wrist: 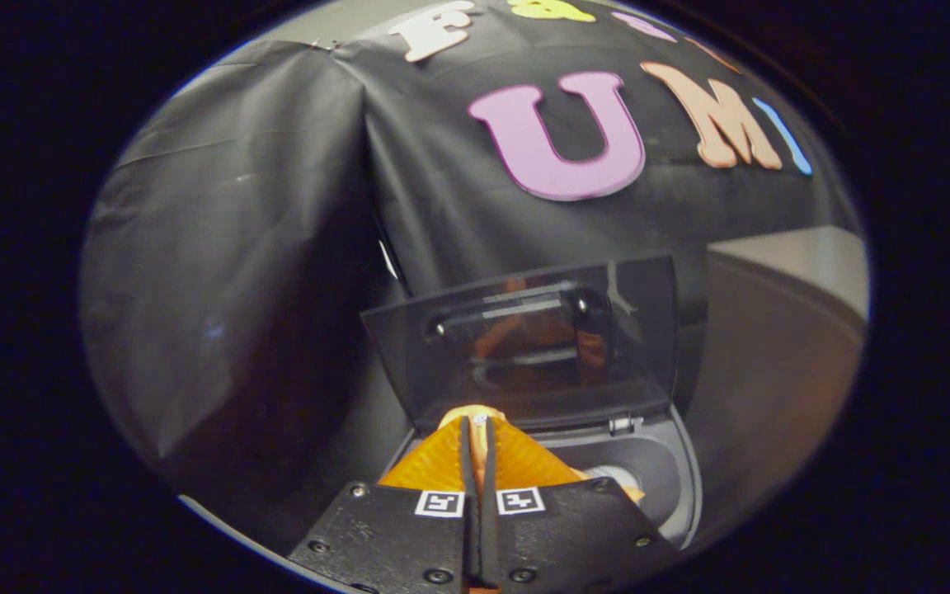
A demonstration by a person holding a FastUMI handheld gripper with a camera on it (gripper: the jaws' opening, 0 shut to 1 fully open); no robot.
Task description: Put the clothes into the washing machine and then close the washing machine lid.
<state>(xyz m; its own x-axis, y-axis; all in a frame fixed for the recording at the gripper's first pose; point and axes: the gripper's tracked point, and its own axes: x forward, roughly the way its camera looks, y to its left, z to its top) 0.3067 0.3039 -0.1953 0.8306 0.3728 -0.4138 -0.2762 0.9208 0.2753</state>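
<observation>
your gripper (477,425) was clenched on a thin fold of orange cloth (479,464), held over the open drum of the washing machine (665,487), whose dark lid (524,346) stood upright just beyond.

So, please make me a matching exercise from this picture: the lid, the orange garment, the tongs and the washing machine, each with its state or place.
1 lid
2 orange garment
3 tongs
4 washing machine

a closed on the garment
b raised open, beyond the tongs
c top open, below the garment
d pinched, held over the opening

Pairs: 1-b, 2-d, 3-a, 4-c
</observation>
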